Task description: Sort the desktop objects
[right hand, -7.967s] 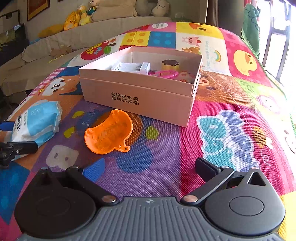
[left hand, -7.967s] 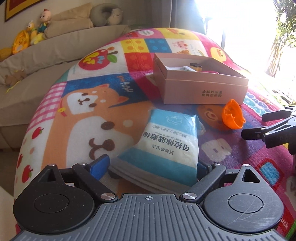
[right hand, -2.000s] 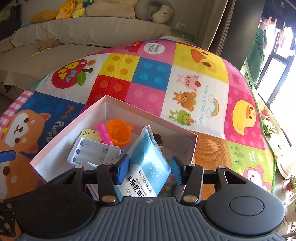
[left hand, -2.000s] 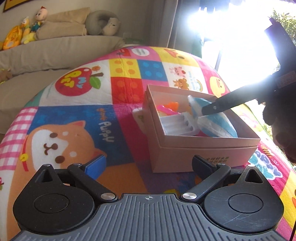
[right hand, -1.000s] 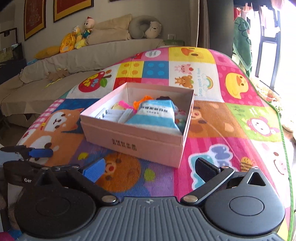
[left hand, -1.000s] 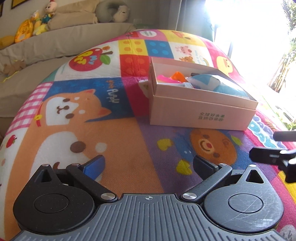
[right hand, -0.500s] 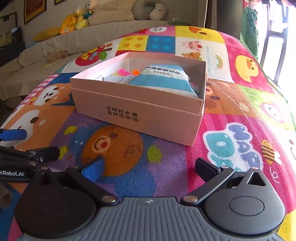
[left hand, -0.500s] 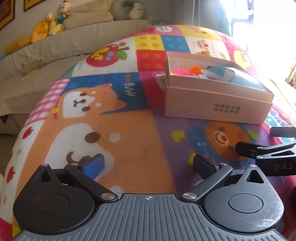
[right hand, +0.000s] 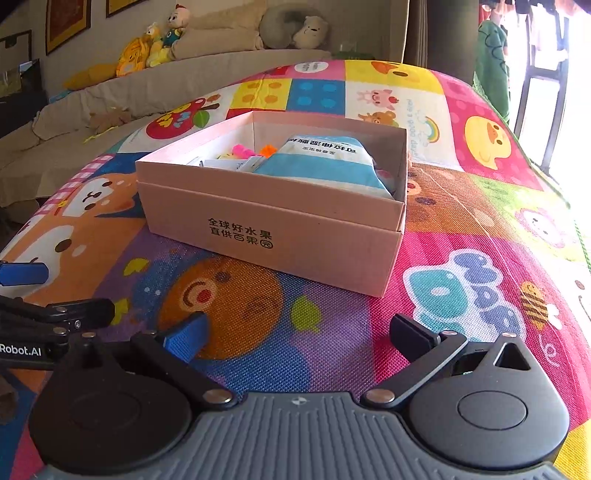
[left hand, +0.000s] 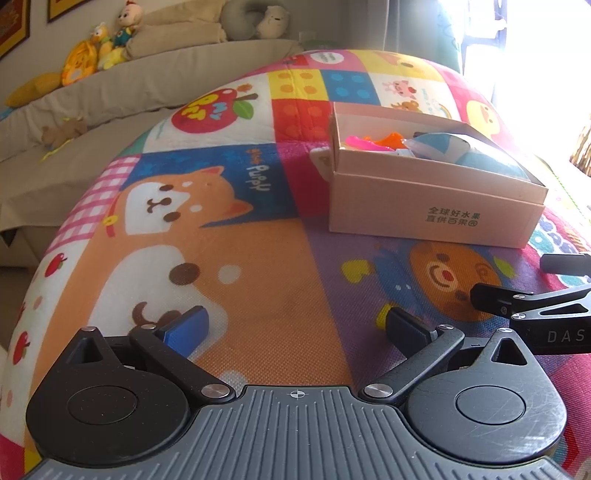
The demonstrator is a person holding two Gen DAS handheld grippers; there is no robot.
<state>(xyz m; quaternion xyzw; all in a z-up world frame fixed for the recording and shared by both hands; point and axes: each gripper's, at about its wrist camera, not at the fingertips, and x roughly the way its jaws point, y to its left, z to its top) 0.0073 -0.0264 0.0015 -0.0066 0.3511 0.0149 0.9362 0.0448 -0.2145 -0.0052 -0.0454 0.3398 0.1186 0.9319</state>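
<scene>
A pink cardboard box point(left hand: 436, 218) point(right hand: 273, 236) stands on the colourful play mat point(left hand: 258, 266) point(right hand: 461, 258). Inside it lies a blue and white packet point(right hand: 325, 162) point(left hand: 469, 153), with an orange piece point(left hand: 384, 140) point(right hand: 267, 149), a pink item point(left hand: 354, 142) point(right hand: 242, 150) and a white item point(right hand: 225, 164) beside it. My left gripper point(left hand: 295, 326) is open over bare mat, well in front of the box and to its left. My right gripper point(right hand: 297, 334) is open too, low over the mat just in front of the box, and shows at the right edge of the left wrist view.
A beige sofa point(left hand: 147, 81) point(right hand: 184, 85) with plush toys point(left hand: 99, 48) point(right hand: 155, 44) and a neck pillow point(right hand: 295, 31) runs behind the mat. A bright window point(left hand: 535, 55) with a green cloth point(right hand: 491, 77) is on the right. The mat's left edge drops off to the floor.
The packet and the orange piece went from the mat into the box. Both grippers drew back low in front of the box; in the last half second the views barely shift.
</scene>
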